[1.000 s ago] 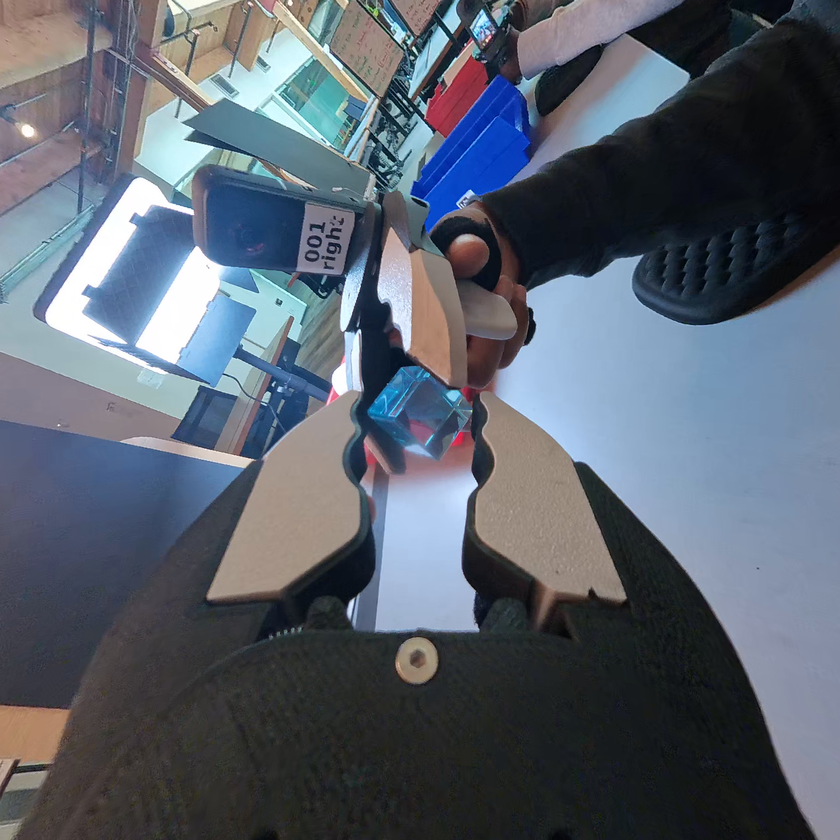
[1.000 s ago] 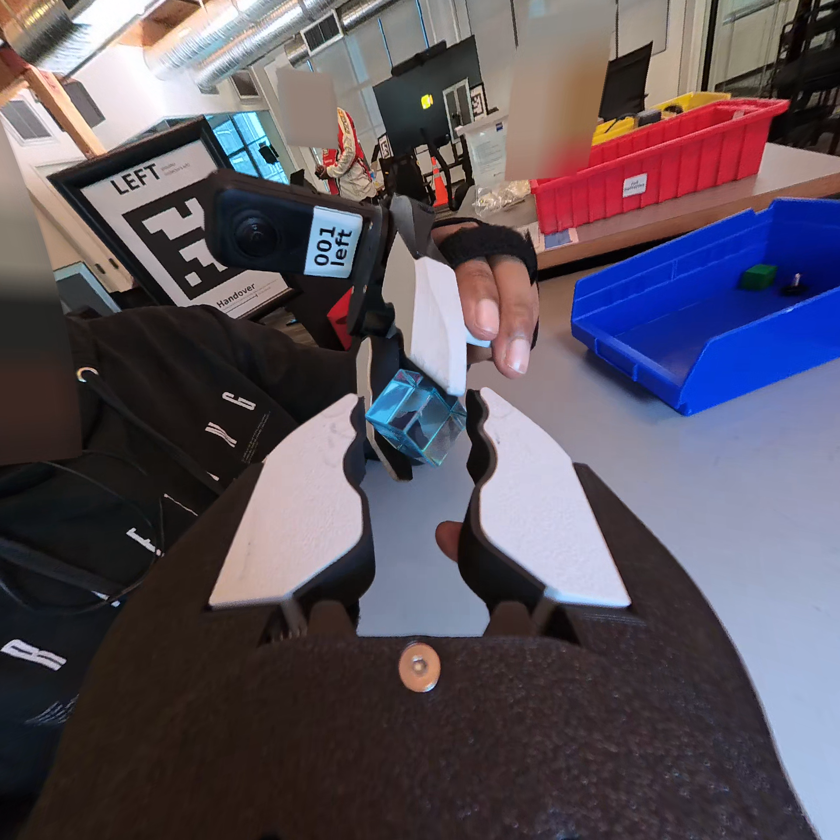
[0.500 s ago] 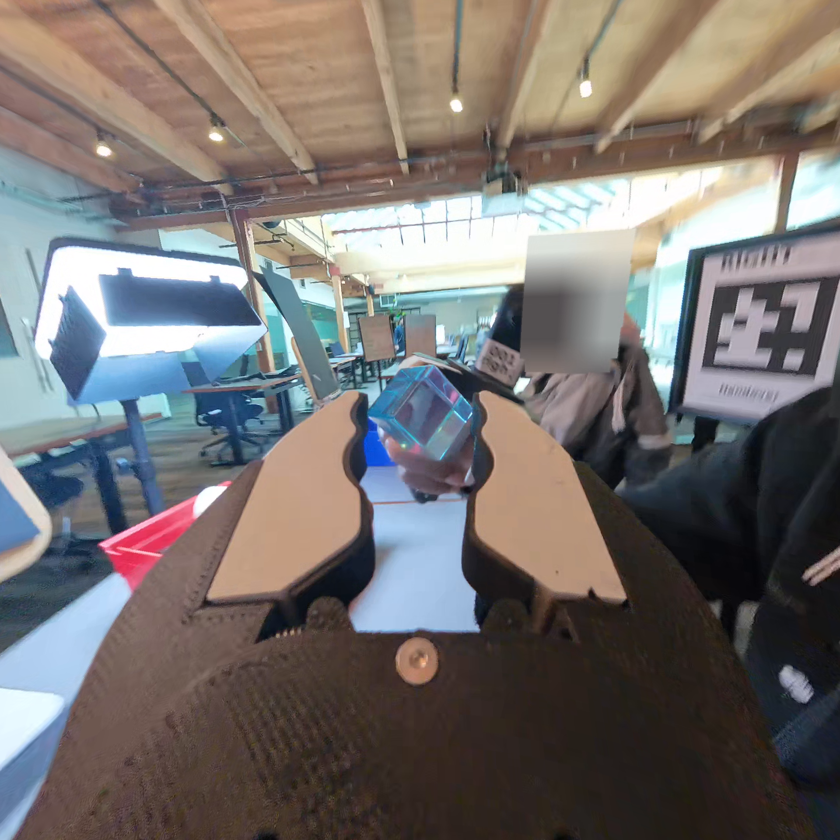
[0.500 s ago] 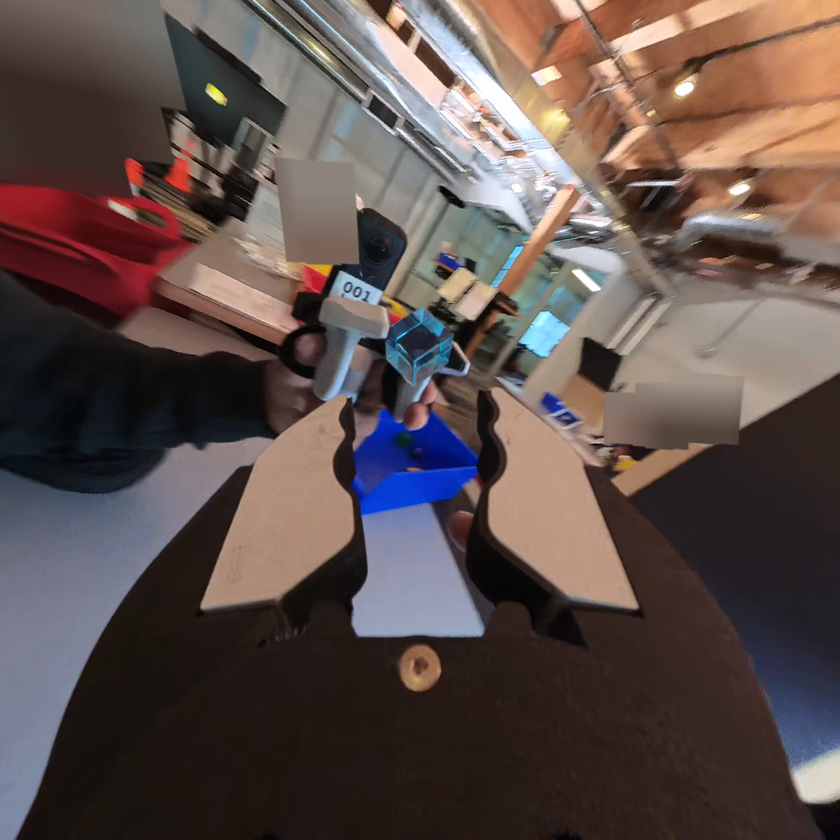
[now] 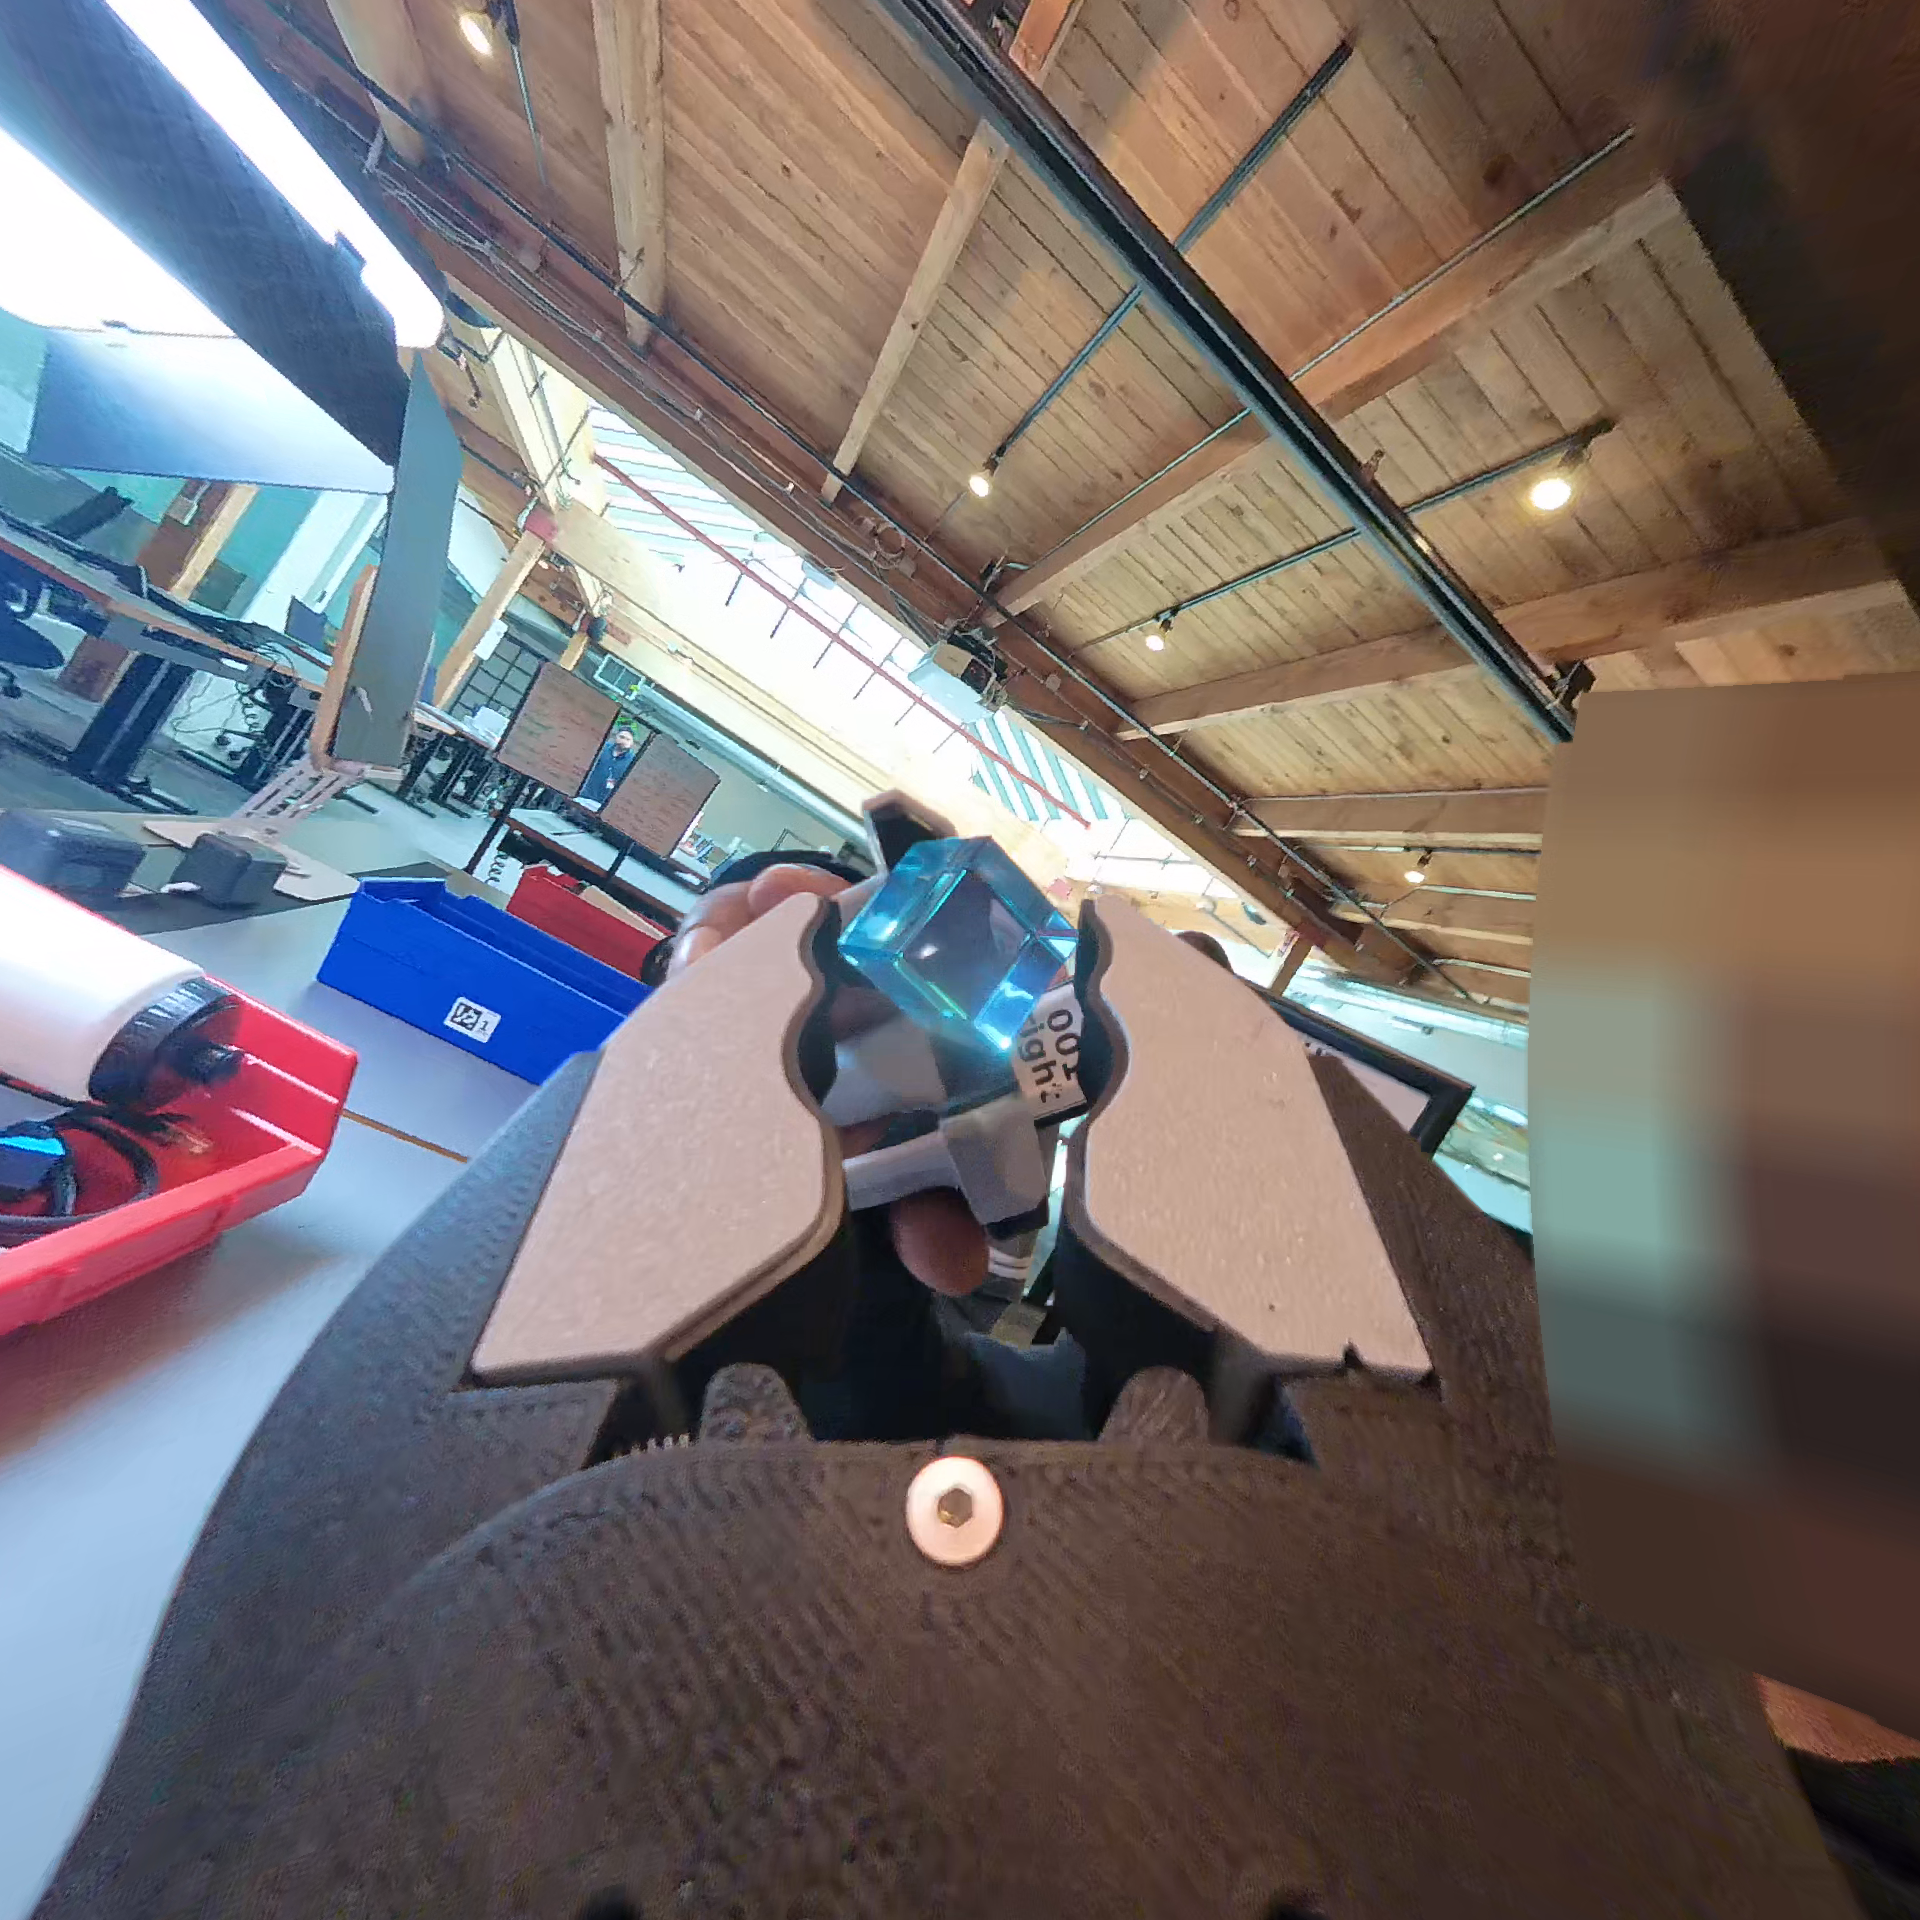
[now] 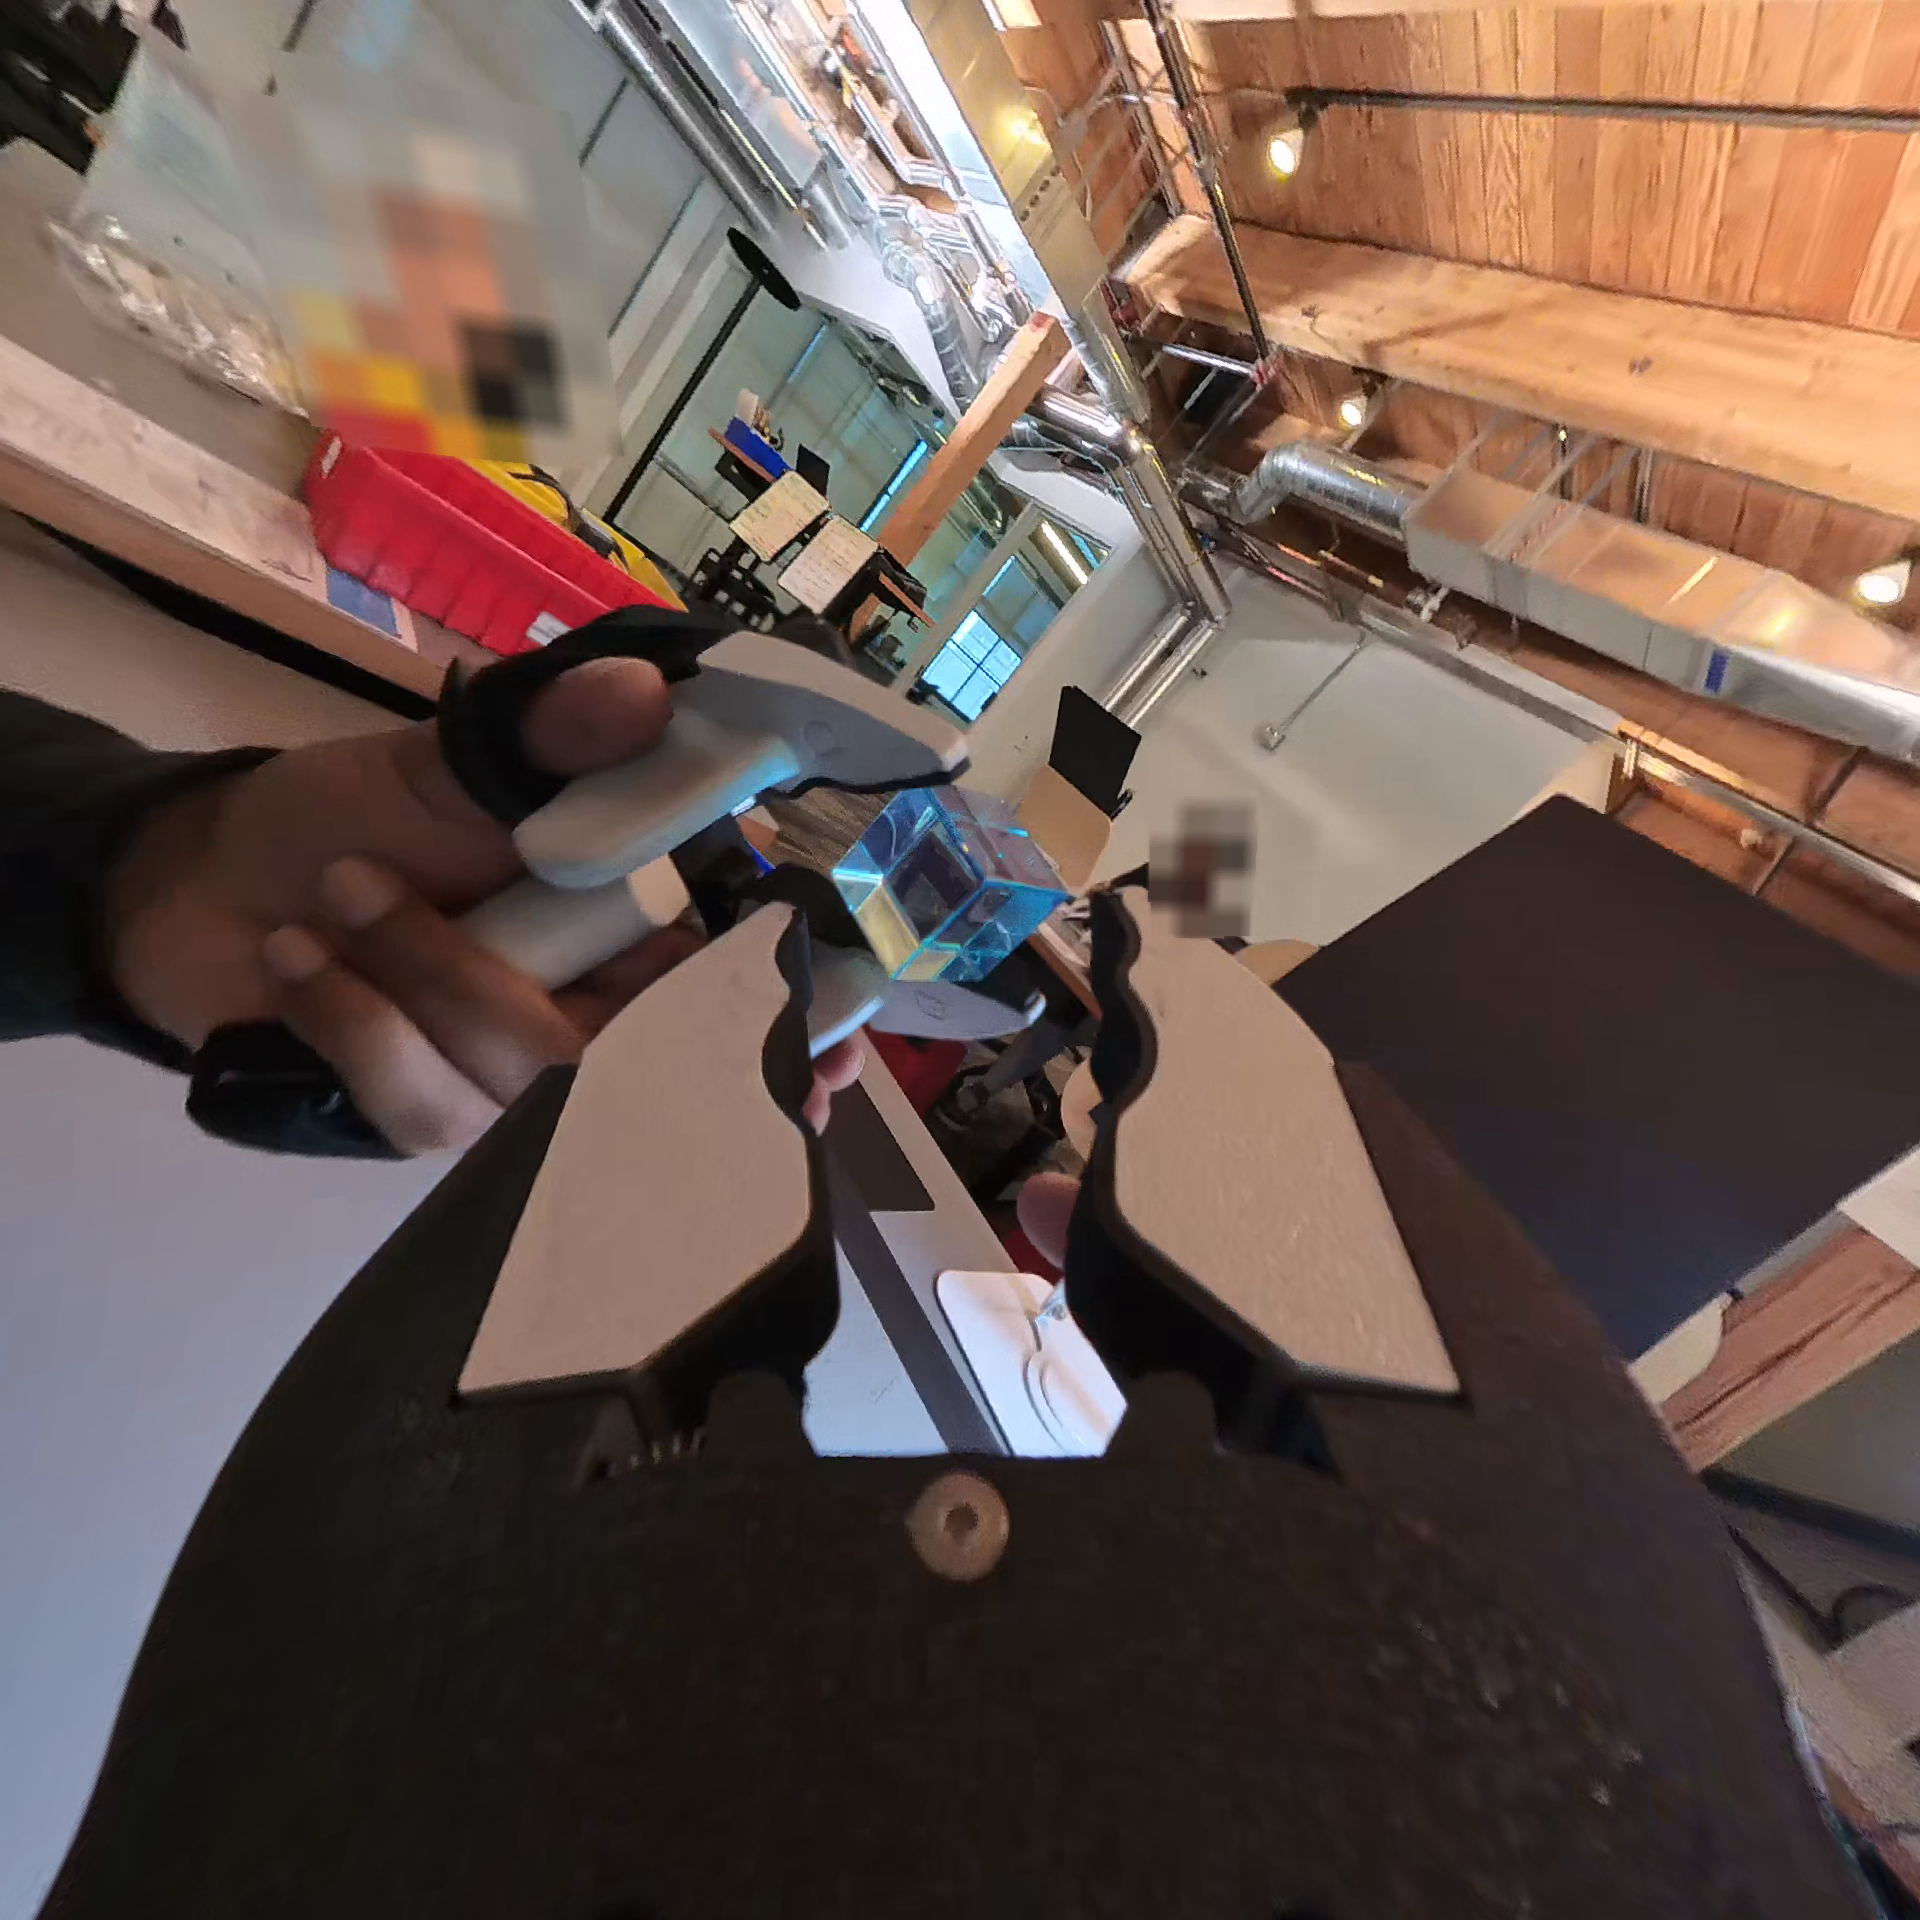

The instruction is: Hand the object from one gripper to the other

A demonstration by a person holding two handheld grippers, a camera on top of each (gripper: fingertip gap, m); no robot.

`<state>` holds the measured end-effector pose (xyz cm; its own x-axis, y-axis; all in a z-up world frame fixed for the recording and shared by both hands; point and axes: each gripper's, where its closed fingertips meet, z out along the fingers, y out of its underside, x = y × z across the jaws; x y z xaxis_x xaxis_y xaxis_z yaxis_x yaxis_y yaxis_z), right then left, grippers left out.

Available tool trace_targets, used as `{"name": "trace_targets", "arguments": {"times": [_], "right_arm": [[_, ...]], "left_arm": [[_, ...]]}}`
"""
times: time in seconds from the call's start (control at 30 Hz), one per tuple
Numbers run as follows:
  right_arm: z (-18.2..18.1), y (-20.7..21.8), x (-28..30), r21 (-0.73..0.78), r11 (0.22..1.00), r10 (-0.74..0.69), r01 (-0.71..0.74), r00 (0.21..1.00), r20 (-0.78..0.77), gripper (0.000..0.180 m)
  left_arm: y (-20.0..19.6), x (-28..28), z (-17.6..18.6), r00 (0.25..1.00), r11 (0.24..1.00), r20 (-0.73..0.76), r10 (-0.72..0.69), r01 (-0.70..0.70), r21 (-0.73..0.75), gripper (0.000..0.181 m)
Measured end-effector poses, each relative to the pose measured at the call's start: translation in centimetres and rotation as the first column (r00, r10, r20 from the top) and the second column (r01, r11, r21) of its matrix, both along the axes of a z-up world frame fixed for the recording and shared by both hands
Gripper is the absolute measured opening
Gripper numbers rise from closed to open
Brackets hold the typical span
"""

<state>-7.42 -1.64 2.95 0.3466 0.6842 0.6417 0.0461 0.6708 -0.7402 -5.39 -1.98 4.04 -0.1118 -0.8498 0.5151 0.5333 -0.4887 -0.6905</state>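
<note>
A grey table (image 5: pixel 156 1403) is seen to the left of the left claw's view. A red bin (image 5: pixel 208 1174) stands on it at the far left, with a white roll (image 5: pixel 83 997) lying over its rim. A blue bin (image 5: pixel 468 977) is set farther back, apart from the red one. A wooden ceiling (image 5: pixel 1247 364) with small lamps is recorded overhead. In the right view, a red bin (image 6: pixel 447 551) is noted on a wooden bench (image 6: pixel 156 488) to the upper left, and silver ducts (image 6: pixel 1558 540) run above right.
</note>
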Motion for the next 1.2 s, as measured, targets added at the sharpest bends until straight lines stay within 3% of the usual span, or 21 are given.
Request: {"name": "trace_targets", "arguments": {"times": [0.03, 0.33, 0.7, 0.9, 1.03, 1.2], "right_arm": [[0.0, 0.2, -0.1, -0.007, 1.0, -0.013, 0.013, 1.0, -0.003, 0.051], [-0.4, 0.4, -0.4, -0.121, 0.993, 0.012, -0.013, 1.0, -0.007, 0.046], [-0.4, 0.6, -0.3, -0.124, 0.992, -0.002, 0.003, 1.0, 0.005, 0.044], [-0.4, 0.6, 0.2, -0.118, 0.993, 0.019, -0.015, 0.999, 0.032, 0.043], [-0.3, 1.3, 1.0, -0.076, 0.997, -0.016, 0.02, 0.998, 0.062, 0.043], [-1.1, 3.6, 1.6, 0.094, 0.97, -0.237, 0.225, 0.959, 0.152, 0.043]], "left_arm": [[0.1, 0.1, -0.1, 1.0, 1.0, 0.013, -0.001, 0.001, -0.01, 0.043], [0.6, 0.1, -0.5, 0.998, 0.999, 0.05, 0.037, -0.037, 0.0, 0.043], [0.7, 0.4, -0.9, 0.997, 0.998, 0.04, 0.058, -0.059, 0.012, 0.044], [0.6, -0.1, -0.7, 0.982, 0.974, -0.073, 0.173, -0.16, 0.16, 0.048], [0.8, -1.6, 0.1, 0.93, 0.92, -0.179, 0.321, -0.261, 0.293, 0.052], [1.7, -2.4, -0.6, 0.749, 0.793, -0.351, 0.563, -0.369, 0.485, 0.049]]}}
